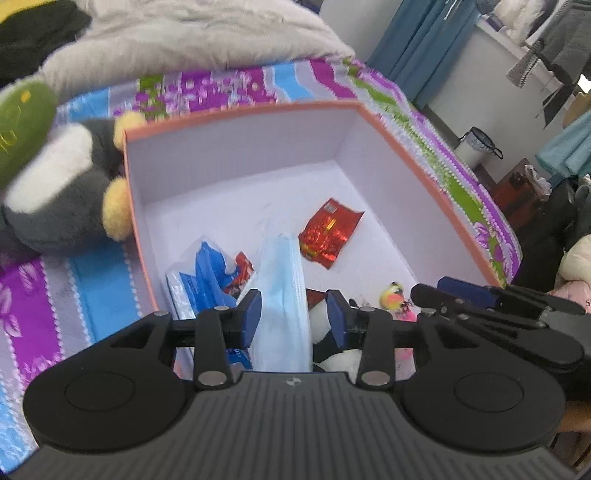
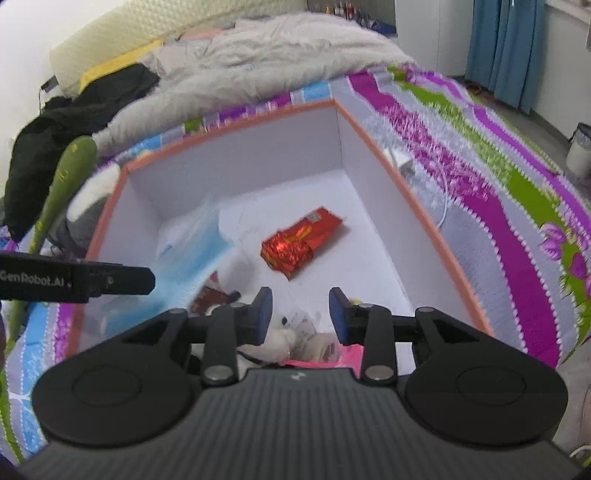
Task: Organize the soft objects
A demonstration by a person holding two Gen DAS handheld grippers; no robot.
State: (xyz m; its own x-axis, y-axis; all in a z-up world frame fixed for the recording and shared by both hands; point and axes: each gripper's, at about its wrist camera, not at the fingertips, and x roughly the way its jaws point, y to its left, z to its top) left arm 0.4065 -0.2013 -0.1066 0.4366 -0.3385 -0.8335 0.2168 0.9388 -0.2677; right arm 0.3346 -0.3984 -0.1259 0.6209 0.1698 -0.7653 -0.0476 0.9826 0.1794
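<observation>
Bed with striped purple, blue and green bedspread (image 1: 92, 273). On it, an open cardboard box, orange rim, white inside (image 1: 236, 147). Grey-white plush penguin with yellow feet (image 1: 55, 192) rests against the box's left outer wall. Inside the box: pale blue face mask (image 1: 284, 280), red foil packet (image 1: 328, 236). Left gripper (image 1: 294, 317): jaws apart, mask between them, pads not pressing. Right gripper (image 2: 301, 315): jaws apart over small plush items, nothing gripped.

Bedroom in a home, as I see it: bed with striped floral bedspread (image 2: 491, 206), rumpled grey duvet (image 2: 266, 62), cream headboard (image 2: 122, 33), teal curtains (image 2: 506, 48), clothes hanging on a rack (image 1: 554, 48), lined waste bin (image 1: 474, 146) on the floor.
</observation>
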